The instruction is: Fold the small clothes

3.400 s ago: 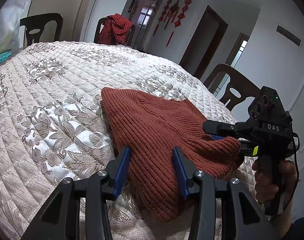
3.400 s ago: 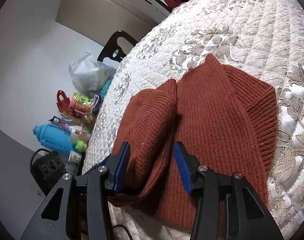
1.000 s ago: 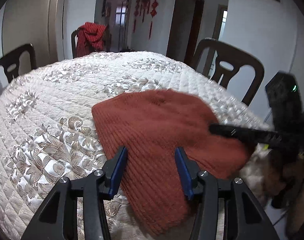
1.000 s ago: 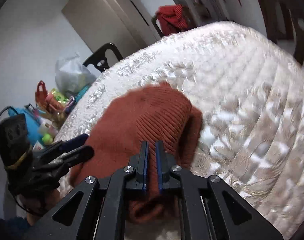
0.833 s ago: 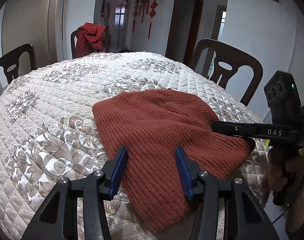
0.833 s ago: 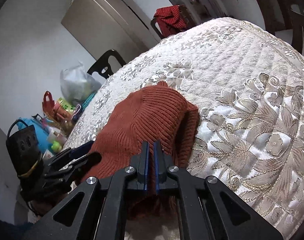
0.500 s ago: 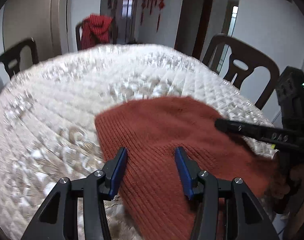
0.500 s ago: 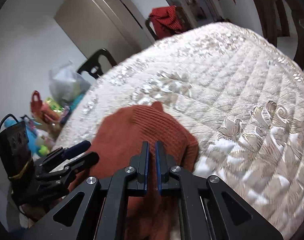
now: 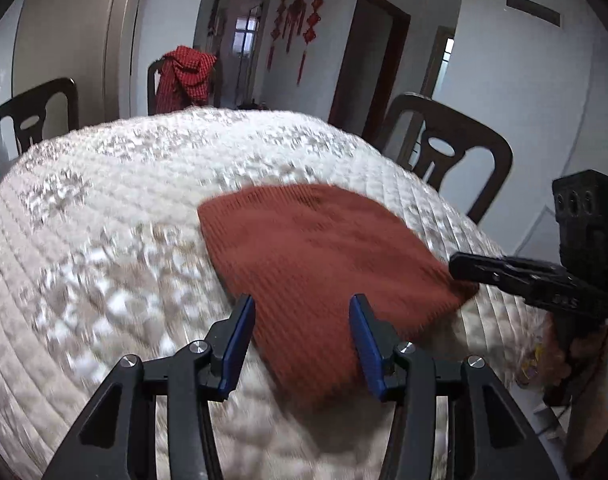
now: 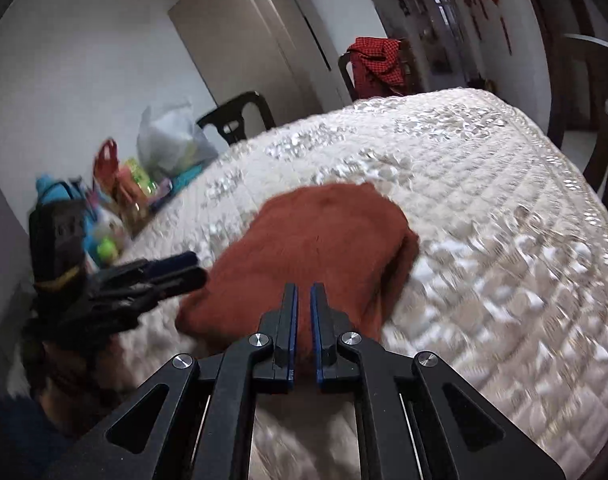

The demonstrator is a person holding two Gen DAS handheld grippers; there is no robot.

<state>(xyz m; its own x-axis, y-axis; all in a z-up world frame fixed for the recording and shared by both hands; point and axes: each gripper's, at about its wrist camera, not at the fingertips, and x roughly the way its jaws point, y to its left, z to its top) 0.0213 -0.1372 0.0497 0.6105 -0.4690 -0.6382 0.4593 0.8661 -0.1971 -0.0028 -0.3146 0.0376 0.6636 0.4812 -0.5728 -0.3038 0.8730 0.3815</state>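
Sweater (image 9: 316, 256), rust knit, is lying folded on quilted table cover (image 9: 103, 216) near its front edge. My L gripper (image 9: 301, 332) is hovering over it, jaws apart, gripping nothing. My R gripper (image 10: 301, 320) is showing jaws nearly together, blurred cloth w/in gap.

Soft indoor daylight, heavy motion blur, fisheye-bent dark corners.

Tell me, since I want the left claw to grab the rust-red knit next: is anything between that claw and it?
Nothing visible. The left claw hangs open right over the near edge of the rust-red knit, with only the quilted tablecloth around it.
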